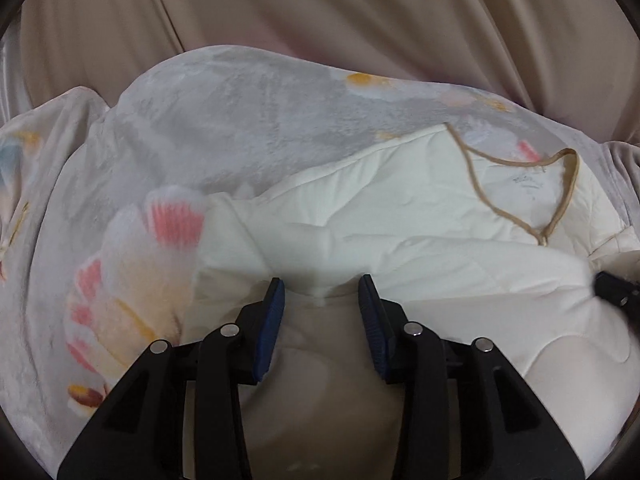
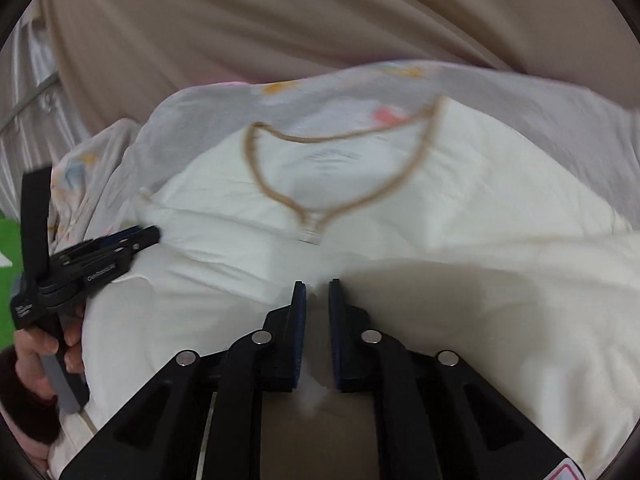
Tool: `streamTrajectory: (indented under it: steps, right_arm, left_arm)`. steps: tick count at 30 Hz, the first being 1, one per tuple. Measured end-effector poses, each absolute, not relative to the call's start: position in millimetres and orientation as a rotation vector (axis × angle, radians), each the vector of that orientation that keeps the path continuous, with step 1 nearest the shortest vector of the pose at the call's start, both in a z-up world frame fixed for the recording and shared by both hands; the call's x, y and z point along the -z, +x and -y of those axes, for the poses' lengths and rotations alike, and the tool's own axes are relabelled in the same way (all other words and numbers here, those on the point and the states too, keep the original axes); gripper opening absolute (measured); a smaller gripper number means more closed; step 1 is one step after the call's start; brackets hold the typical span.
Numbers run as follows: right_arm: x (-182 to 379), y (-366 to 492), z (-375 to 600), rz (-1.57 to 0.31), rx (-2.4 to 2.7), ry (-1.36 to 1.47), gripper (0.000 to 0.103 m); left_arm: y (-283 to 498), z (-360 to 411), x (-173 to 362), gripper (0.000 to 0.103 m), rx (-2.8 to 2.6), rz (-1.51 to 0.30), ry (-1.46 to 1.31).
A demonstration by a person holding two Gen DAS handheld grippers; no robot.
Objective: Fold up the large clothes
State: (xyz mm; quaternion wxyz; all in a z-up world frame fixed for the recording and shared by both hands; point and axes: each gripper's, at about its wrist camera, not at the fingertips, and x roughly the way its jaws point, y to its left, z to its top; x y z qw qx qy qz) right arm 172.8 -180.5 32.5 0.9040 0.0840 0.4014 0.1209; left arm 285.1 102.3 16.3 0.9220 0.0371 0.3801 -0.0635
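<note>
Beige curtain (image 1: 320, 8): hangs in long folds across the whole background of both views. Floral fleece blanket (image 1: 132, 184): pale grey with pink and yellow flowers, spread wide beneath the garment and showing along its left and far sides. White quilted jacket (image 1: 400, 216): lies on the blanket with its long axis running roughly left to right in the left wrist view; tan-trimmed neckline (image 1: 560, 192) toward the far right there, top centre in the right wrist view (image 2: 332, 168), its V pointing toward the camera; a printed label inside the neck is too blurred to read. Left gripper (image 1: 322, 282): at the jacket's near edge, blue-padded fingers (image 1: 276, 304) moderately apart, a small peak of white fabric standing in the gap without clear contact from either pad. Right gripper (image 2: 317, 286): fingers narrow, a thin fold of the jacket rising between them; whether the pads pinch it cannot be told. The left gripper also appears at the left of the right wrist view (image 2: 152, 234), resting at the jacket's edge.
</note>
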Motion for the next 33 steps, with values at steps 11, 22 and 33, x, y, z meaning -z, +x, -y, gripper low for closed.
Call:
streamTrajectory:
  steps: [11, 22, 33]
  right_arm:
    - [-62, 74, 307, -0.750, -0.003, 0.264, 0.035]
    - [-41, 51, 284, -0.832, -0.173, 0.393, 0.015]
    - [-8, 44, 298, -0.870, -0.025, 0.261, 0.004]
  left_arm:
    - [216, -142, -56, 0.066, 0.224, -0.734, 0.003]
    - [156, -155, -18, 0.043, 0.144, -0.839, 0.190]
    - [164, -163, -6, 0.023, 0.093, -0.846, 0.177]
